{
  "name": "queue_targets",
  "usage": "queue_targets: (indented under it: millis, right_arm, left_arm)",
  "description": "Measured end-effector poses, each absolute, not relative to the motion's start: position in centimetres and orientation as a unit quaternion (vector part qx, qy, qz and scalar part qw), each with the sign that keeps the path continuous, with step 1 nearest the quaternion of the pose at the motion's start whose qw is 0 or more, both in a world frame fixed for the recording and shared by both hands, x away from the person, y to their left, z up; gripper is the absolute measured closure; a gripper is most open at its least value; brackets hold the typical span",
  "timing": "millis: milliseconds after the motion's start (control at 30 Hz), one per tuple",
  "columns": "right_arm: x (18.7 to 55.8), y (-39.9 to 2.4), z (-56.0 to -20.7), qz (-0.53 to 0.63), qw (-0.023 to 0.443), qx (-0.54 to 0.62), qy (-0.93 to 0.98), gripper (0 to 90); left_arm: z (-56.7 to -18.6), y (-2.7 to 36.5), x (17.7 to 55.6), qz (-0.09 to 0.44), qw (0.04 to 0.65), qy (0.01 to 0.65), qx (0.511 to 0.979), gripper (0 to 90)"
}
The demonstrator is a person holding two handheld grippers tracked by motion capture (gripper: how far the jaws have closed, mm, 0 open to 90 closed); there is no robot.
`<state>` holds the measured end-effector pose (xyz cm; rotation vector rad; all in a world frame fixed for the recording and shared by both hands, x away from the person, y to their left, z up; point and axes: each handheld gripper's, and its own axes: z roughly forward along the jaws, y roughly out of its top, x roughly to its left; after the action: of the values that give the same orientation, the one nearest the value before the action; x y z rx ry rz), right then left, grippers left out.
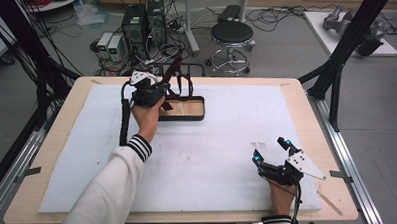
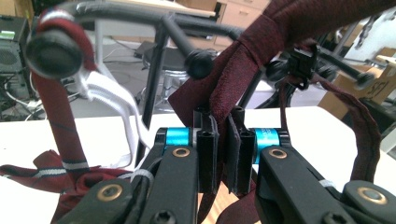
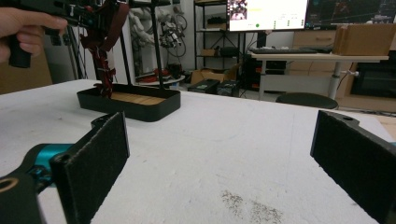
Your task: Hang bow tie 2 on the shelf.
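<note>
A dark red cloth tie [image 2: 252, 60] hangs from a black rack bar [image 2: 140, 18] above a black tray [image 1: 186, 116] with a wooden floor. My left gripper [image 2: 223, 140] is shut on a fold of this tie, with the cloth pinched between its pads. From above, the left gripper [image 1: 158, 91] sits at the tray's left end, at the rack. A red striped tie [image 2: 53, 107] and a white strap [image 2: 112, 100] hang on the rack to its left. My right gripper [image 1: 270, 150] rests open on the white mat near the front right, holding nothing between its pads [image 3: 93, 163].
The tray [image 3: 135, 109] stands at the far middle of the white foam mat [image 1: 212, 141], which covers most of the wooden table. A stool [image 1: 231, 33], computers and cables stand on the floor beyond the table. Black frame posts flank both sides.
</note>
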<state>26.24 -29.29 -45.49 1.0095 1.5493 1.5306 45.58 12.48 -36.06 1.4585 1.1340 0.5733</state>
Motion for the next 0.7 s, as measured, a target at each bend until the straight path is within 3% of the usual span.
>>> queue_targets:
  millis: [700]
  right_arm:
    - [26.24,-29.27,-45.48,0.594,0.364,0.391,0.602,3.6]
  left_arm:
    - [-36.97,12.48,46.01,0.289,0.512,0.458,0.667,82.5]
